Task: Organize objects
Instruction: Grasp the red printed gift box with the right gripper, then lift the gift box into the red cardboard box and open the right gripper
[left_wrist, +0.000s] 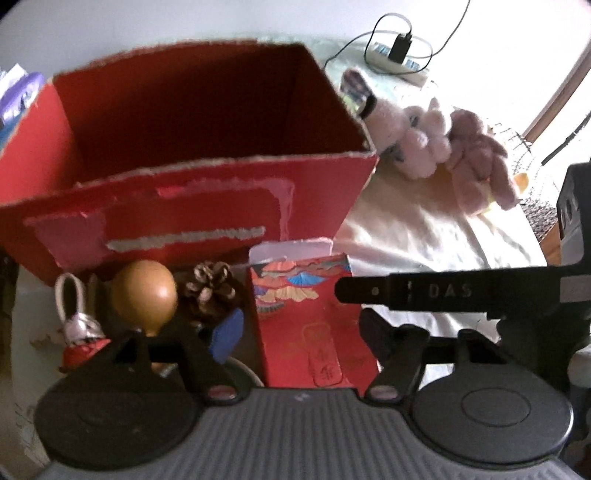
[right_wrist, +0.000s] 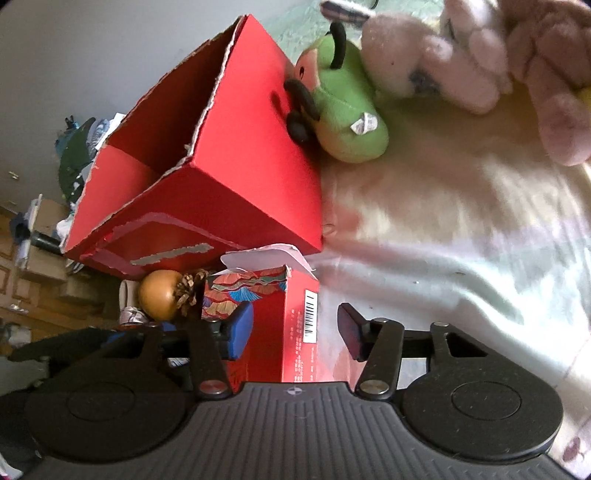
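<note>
A small red patterned carton (left_wrist: 314, 317) stands between the fingers of both grippers, in front of a big open red cardboard box (left_wrist: 177, 147). My left gripper (left_wrist: 299, 332) is open around the carton, one blue pad (left_wrist: 227, 334) to its left. My right gripper (right_wrist: 295, 328) is also open around the carton (right_wrist: 284, 325), seen tilted. The right gripper's black finger (left_wrist: 424, 291) crosses the left wrist view. A gold ball (left_wrist: 146, 291), a pine cone (left_wrist: 210, 284) and a red bell ornament (left_wrist: 79, 332) lie left of the carton.
Pink plush toys (left_wrist: 454, 147) and a green plush toy (right_wrist: 343, 103) lie on the pale cloth (right_wrist: 461, 229) right of the big box (right_wrist: 229, 177). A power strip with cables (left_wrist: 399, 59) lies at the far edge. Clutter shows on the floor at left (right_wrist: 40, 240).
</note>
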